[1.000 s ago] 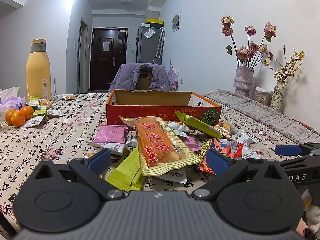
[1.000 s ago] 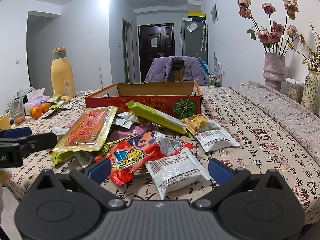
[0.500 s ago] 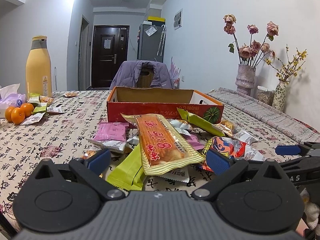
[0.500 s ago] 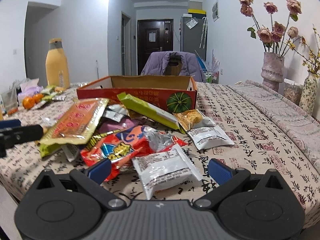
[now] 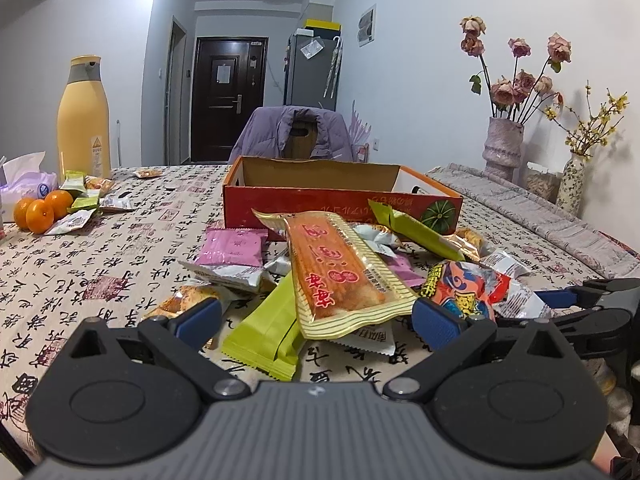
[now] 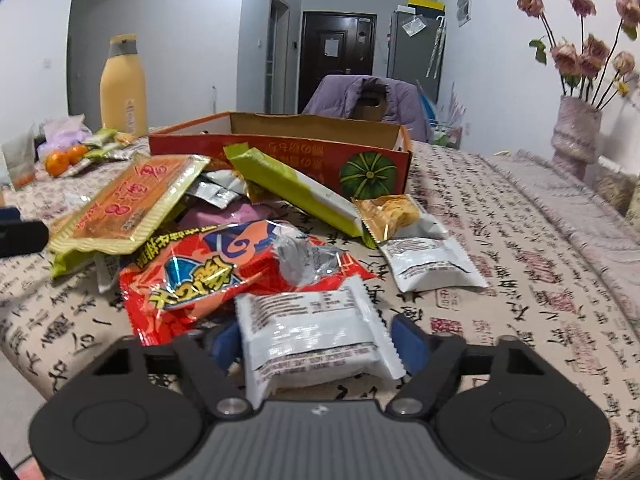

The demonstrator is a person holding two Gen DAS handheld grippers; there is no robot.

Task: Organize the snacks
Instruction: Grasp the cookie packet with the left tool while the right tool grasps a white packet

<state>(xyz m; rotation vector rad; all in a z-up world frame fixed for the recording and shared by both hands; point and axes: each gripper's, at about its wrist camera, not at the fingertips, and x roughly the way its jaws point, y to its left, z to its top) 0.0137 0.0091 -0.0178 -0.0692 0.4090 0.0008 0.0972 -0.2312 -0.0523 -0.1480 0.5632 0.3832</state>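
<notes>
Your right claw (image 6: 316, 344) is closing around the white packet (image 6: 316, 336) on the bench (image 6: 500, 280), while your left claw (image 5: 316, 316) hangs open.

Tablecloth (image 6: 500, 240): beige with black calligraphy and red seals | open box (image 6: 304, 156): red-orange, green pumpkin print, plain brown inside | front packet (image 6: 316, 340): white with black print | crinkled bag (image 6: 192, 276): red, blue and yellow | long packet (image 5: 336, 276): orange, gold-striped border | bottle (image 5: 84, 120): yellow, grey cap | gripper pads (image 5: 436, 324): blue
</notes>
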